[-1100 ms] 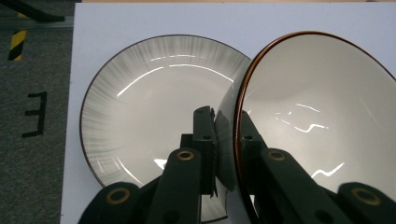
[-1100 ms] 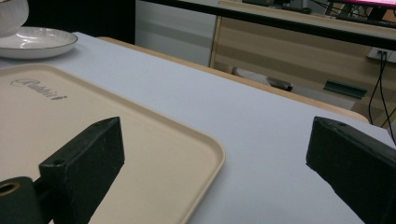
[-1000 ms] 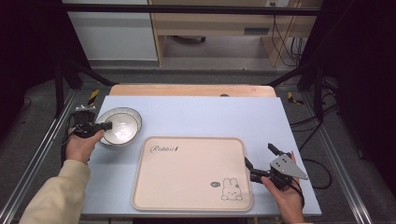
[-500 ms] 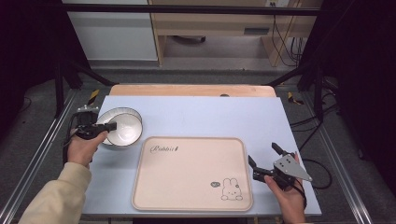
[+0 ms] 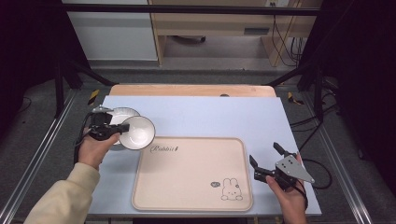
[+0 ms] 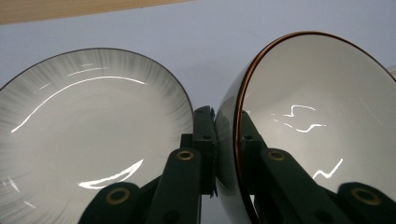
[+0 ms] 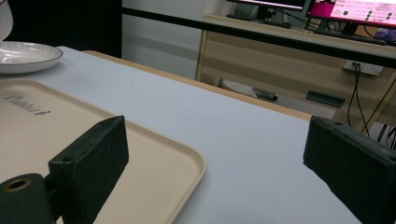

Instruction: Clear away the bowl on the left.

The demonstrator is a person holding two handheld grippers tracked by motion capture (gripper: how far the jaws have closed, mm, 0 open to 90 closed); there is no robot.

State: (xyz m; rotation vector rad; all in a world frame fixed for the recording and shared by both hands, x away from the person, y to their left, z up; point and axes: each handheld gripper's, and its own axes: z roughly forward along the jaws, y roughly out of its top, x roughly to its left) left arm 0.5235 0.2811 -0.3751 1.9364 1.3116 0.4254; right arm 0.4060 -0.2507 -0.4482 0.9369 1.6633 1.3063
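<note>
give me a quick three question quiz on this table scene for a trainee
1. True or false: the left gripper has its fingers closed on the rim of the bowl.
2. Multiple choice: where does the plate lie? A) on the beige rabbit tray B) on the table beside the tray's far left corner C) in the right gripper
3. Fill in: the right gripper hovers past the tray's ____ edge with its fingers spread.

Key: 1 true, the rim sits between the fingers in the left gripper view. 2 B. 3 right.
</note>
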